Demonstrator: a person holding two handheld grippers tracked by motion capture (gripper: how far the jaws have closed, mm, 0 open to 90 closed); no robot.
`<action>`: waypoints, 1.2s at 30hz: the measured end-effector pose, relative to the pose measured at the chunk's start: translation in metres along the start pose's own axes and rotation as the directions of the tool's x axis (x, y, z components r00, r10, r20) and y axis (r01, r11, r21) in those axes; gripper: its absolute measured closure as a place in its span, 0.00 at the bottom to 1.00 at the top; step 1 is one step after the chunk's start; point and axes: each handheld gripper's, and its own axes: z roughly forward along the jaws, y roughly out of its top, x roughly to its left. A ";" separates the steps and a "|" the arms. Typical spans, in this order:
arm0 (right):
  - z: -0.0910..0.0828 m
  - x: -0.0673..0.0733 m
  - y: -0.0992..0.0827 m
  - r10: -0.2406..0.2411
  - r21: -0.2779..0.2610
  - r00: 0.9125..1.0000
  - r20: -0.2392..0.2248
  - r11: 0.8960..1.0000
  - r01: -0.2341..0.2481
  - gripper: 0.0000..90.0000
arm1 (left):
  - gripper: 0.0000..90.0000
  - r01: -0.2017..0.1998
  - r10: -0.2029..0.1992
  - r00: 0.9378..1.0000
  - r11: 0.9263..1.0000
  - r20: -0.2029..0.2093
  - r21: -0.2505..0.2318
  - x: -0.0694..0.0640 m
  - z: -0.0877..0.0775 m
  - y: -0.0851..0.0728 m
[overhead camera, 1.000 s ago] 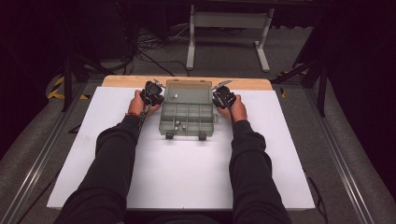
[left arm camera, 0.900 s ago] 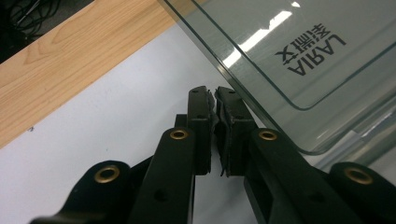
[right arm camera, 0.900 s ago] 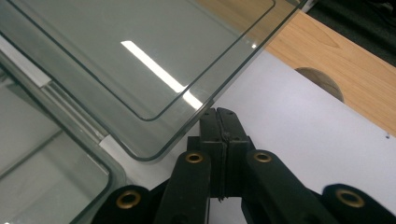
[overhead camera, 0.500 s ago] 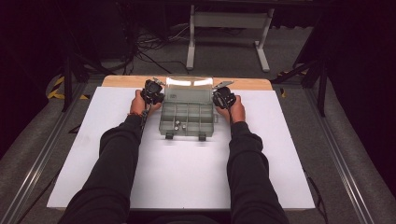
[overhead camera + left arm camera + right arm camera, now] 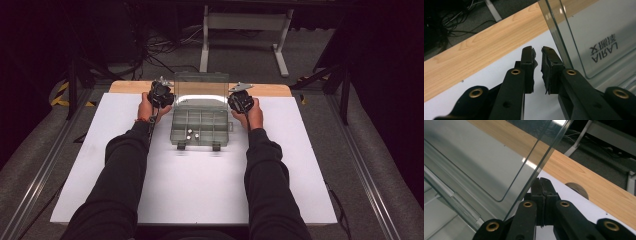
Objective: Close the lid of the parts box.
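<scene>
A clear plastic organizer box [image 5: 200,125] sits at the far middle of the white mat, its lid [image 5: 201,89] standing up from the back edge. Small metal parts [image 5: 190,133] lie in its front compartments. My left gripper [image 5: 161,95] is at the lid's left edge. In the left gripper view it [image 5: 537,53] is shut but for a thin slit, holding nothing, with the lid [image 5: 594,32] just to its right. My right gripper [image 5: 240,101] is at the lid's right edge. In the right gripper view it [image 5: 541,181] is shut and empty, beside the lid's [image 5: 481,162] edge.
The white mat [image 5: 200,185] covers most of the table. A bare wooden strip [image 5: 474,47] runs along the far side, with a round cable hole [image 5: 577,188] in it. Two latches [image 5: 181,146] hang at the box's front. Cables and a desk frame [image 5: 245,22] lie on the floor beyond.
The lid has swung up and stands taller and more upright than a second ago. Both hands and grippers have stayed at its two sides.
</scene>
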 end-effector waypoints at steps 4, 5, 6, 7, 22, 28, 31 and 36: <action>0.000 0.000 0.001 0.001 -0.011 1.000 0.000 1.000 -0.001 1.00 | 0.88 0.002 -0.002 1.000 1.000 -0.002 -0.019 0.001 -0.003 0.004; -0.002 -0.001 0.001 0.002 -0.023 1.000 0.000 1.000 -0.002 1.00 | 0.88 0.000 0.000 1.000 1.000 0.001 -0.031 0.000 -0.004 0.005; -0.003 -0.001 0.002 0.006 -0.029 1.000 0.003 1.000 -0.005 1.00 | 0.88 -0.008 0.007 1.000 1.000 -0.008 -0.031 0.000 -0.005 0.006; -0.004 -0.001 0.003 0.003 -0.034 1.000 0.002 0.999 -0.003 1.00 | 0.88 -0.002 0.002 1.000 0.999 -0.005 -0.037 0.000 -0.005 0.006; -0.029 -0.001 0.018 -0.011 -0.127 1.000 0.012 0.992 0.013 1.00 | 0.91 -0.021 0.022 1.000 0.995 0.004 -0.096 -0.004 -0.031 0.018; -0.041 0.002 0.021 -0.001 -0.155 1.000 0.001 0.988 0.001 1.00 | 0.99 -0.052 0.054 0.998 0.995 0.026 -0.090 -0.008 -0.042 0.022; -0.045 0.002 0.021 0.002 -0.161 1.000 -0.008 0.987 -0.003 1.00 | 0.99 -0.055 0.059 0.997 0.993 0.043 -0.104 -0.008 -0.047 0.022; -0.054 0.004 0.023 0.014 -0.171 0.999 -0.035 0.985 -0.020 1.00 | 1.00 -0.075 0.079 0.996 0.992 0.036 -0.104 -0.011 -0.056 0.023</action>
